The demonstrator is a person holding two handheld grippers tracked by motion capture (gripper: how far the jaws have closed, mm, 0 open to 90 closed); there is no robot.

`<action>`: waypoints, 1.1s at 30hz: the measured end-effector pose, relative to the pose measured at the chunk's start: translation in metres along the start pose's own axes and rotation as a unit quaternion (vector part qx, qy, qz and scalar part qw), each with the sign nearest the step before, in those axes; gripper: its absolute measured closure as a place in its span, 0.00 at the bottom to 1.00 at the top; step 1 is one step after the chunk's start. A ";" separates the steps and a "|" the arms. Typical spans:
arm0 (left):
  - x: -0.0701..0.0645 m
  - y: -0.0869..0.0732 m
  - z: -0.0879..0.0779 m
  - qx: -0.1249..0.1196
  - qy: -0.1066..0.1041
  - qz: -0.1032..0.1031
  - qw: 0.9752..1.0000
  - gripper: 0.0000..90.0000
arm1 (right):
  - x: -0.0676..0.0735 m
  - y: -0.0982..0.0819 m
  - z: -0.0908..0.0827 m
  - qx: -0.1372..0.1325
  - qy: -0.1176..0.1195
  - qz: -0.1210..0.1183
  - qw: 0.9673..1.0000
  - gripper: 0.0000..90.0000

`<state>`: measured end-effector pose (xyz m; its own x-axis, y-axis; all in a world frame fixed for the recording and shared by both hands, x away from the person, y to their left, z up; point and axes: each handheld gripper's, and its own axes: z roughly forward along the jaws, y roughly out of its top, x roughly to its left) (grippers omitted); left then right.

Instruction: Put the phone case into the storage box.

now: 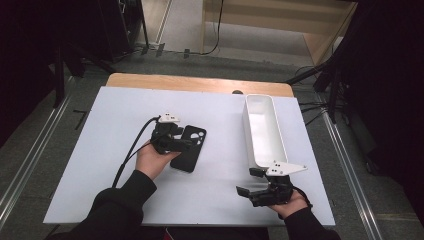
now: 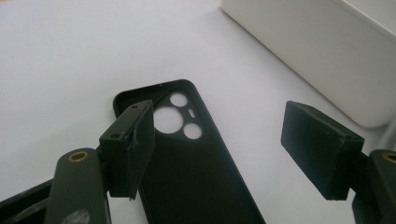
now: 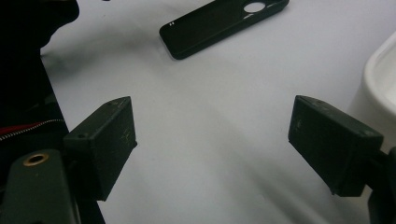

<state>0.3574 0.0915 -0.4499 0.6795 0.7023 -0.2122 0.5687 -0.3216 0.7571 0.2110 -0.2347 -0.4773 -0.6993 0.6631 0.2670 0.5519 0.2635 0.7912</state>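
Observation:
A black phone case (image 1: 189, 159) lies flat on the white table top (image 1: 125, 150), hollow side up, its camera cut-outs at the far end. My left gripper (image 1: 186, 144) reaches over it from the left. In the left gripper view the case (image 2: 196, 177) lies below the open left gripper (image 2: 219, 135); one pad (image 2: 135, 149) hangs over the case's long edge and the other stands beyond the opposite edge, neither pressing on it. My right gripper (image 1: 246, 181) rests near the front right of the table, open and holding nothing (image 3: 210, 126). The case (image 3: 219, 23) lies well beyond it.
A long white tray (image 1: 250, 132) stands lengthwise on the right half of the table, its near end just beyond the right gripper; its wall shows in both gripper views (image 2: 322, 60) (image 3: 380, 79). A cable (image 1: 132, 150) trails from the left gripper toward the front left.

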 end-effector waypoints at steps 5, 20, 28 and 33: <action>-0.006 -0.004 0.006 -0.003 0.028 0.000 1.000 0.20 | 0.000 0.000 0.000 0.000 -0.001 -0.001 1.000 0.15; -0.009 -0.010 0.010 -0.020 0.073 -0.024 0.997 0.00 | 0.000 0.000 0.000 0.001 0.000 -0.001 1.000 0.15; -0.011 -0.013 0.015 -0.020 0.083 -0.025 0.996 0.00 | 0.000 0.000 0.000 0.003 -0.001 -0.001 1.000 0.15; -0.012 -0.015 0.018 -0.018 0.087 -0.022 0.996 0.00 | 0.000 -0.001 0.000 0.002 0.000 -0.001 1.000 0.15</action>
<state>0.3488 0.0765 -0.4697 0.5622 0.8155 -0.1378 0.5768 -0.2672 0.7720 0.2107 -0.2349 -0.4777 -0.7000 0.6630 0.2655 0.5530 0.2679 0.7890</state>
